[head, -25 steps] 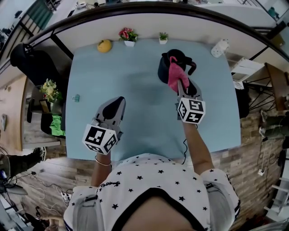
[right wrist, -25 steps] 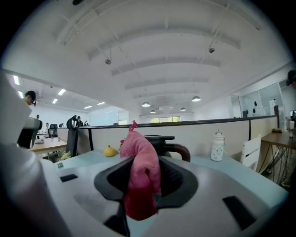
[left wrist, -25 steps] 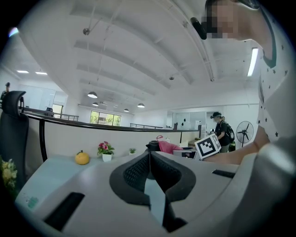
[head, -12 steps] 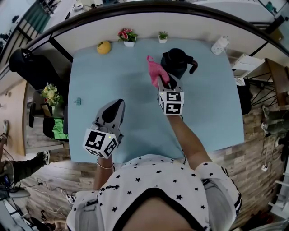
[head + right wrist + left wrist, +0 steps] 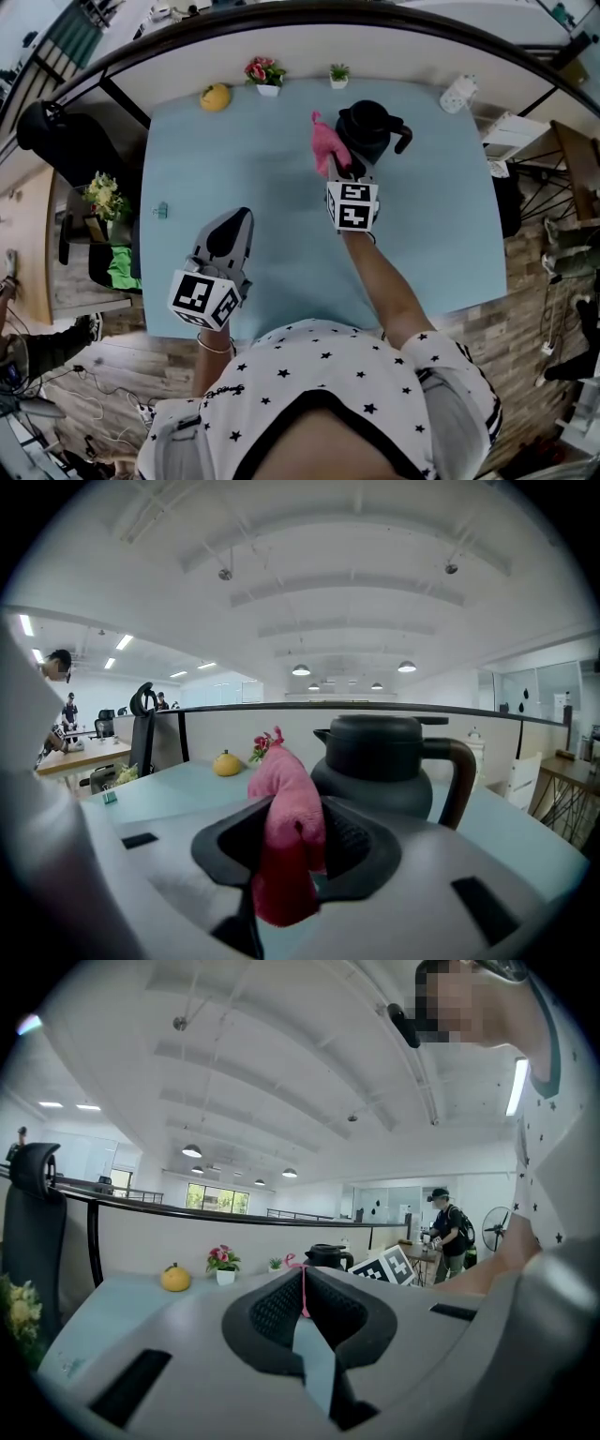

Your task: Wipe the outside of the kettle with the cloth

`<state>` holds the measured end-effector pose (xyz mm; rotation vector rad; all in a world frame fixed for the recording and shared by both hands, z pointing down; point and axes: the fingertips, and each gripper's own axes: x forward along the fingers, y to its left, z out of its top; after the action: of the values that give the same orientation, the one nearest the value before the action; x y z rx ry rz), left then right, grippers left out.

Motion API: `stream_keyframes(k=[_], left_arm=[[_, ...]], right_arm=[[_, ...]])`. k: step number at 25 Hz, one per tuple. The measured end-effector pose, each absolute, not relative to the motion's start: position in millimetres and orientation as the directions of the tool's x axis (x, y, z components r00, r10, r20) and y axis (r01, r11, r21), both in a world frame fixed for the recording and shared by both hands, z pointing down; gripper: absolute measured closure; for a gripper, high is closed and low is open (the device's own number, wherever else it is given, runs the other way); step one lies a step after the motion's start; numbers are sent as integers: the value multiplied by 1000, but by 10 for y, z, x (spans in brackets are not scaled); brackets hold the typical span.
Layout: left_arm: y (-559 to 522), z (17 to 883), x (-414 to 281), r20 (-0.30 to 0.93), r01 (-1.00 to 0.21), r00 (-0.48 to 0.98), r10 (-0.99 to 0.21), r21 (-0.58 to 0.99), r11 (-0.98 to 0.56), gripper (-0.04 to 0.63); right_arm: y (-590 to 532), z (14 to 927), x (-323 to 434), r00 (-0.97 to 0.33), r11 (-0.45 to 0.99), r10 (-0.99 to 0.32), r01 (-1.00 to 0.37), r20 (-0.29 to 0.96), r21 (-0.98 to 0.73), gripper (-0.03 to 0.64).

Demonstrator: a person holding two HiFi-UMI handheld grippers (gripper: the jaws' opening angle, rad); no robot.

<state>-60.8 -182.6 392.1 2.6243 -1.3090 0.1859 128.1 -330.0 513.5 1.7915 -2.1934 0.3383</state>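
The right hand-held gripper (image 5: 340, 172) has shifted left, pinching the fuzzy pink cloth (image 5: 325, 147) just left of the rounded matte-black kettle (image 5: 370, 131), far on the surface (image 5: 234, 159); left hand-held gripper (image 5: 235, 221) closed, empty.

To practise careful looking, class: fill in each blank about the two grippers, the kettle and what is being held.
The right gripper is shut on a pink ____.
The kettle is coloured ____.
In the head view, the held item is on the kettle's ____ side.
The left gripper holds ____.
Missing words: cloth; black; left; nothing.
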Motion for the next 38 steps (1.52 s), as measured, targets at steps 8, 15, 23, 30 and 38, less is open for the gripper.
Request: stream_keyframes(k=[8, 15, 23, 30, 38], left_arm=[[-1792, 3910, -454, 204, -782, 622, -756, 120, -611, 565], [-1785, 3937, -361, 207, -774, 632, -747, 120, -622, 565], [-1786, 3960, -349, 220, -783, 620, -753, 117, -611, 565], [-1806, 3966, -358, 225, -795, 605, -764, 113, -596, 565], [-1792, 3953, -460, 221, -821, 569, -792, 113, -559, 565]], right_arm=[[-3170, 5081, 1569, -160, 172, -920, -985, 357, 1, 483], [-3094, 5057, 1884, -131, 143, -927, -990, 353, 9, 482], [-3099, 4994, 2432, -46, 55, -939, -998, 340, 17, 483], [-3275, 5055, 2767, 13, 0, -934, -999, 358, 35, 483], [-3330, 5093, 2800, 15, -6, -931, -1000, 364, 26, 483]])
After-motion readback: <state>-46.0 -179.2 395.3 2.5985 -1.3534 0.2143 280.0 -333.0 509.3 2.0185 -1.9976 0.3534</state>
